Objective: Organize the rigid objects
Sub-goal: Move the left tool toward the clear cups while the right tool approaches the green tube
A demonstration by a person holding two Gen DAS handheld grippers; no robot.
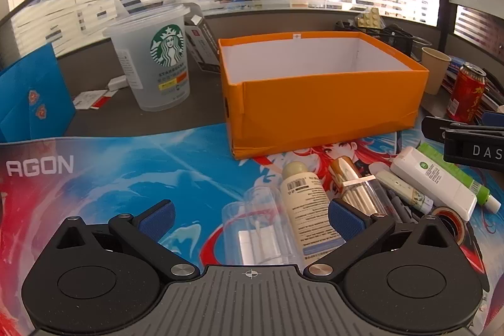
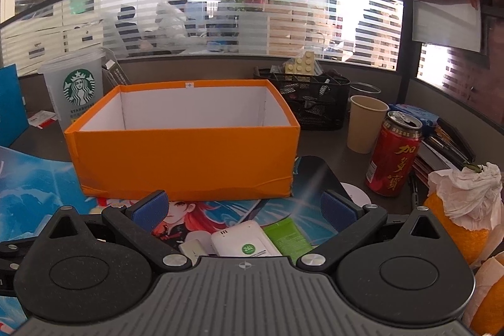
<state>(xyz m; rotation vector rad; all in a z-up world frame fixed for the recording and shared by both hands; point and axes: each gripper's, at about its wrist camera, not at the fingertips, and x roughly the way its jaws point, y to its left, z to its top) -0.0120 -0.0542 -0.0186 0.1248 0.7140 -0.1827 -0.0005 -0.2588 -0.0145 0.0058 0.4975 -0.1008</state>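
From the left wrist, the left gripper (image 1: 250,218) hangs over a printed desk mat (image 1: 94,178) that reads "AGON", its blue-padded jaws spread wide and holding nothing. Between and just past them lie a clear plastic case (image 1: 255,229), a cream bottle (image 1: 307,203) with a barcode and fine print too small to read, a gold tube (image 1: 352,181), a white device (image 1: 433,181) with a green round sticker, a green tube (image 1: 453,172) and a tape roll (image 1: 449,221) half hidden by the gripper frame. Behind the pile stands the orange box (image 1: 321,106), white inside. A cup (image 1: 157,59) marked "STARBUCKS" sits left of it, a red can (image 1: 466,93) right. A black part at the right edge reads "DAS", cut off.

From the right wrist, the right gripper (image 2: 244,211) also hangs released. Only the white device (image 2: 242,241), sticker reading "26", and the green tube (image 2: 288,236) show below it. The orange box (image 2: 186,153) fills the middle. This view adds the can (image 2: 393,153) with Chinese lettering, a paper cup (image 2: 365,123), a mesh organizer (image 2: 315,96) and an orange (image 2: 456,229) under tissue.
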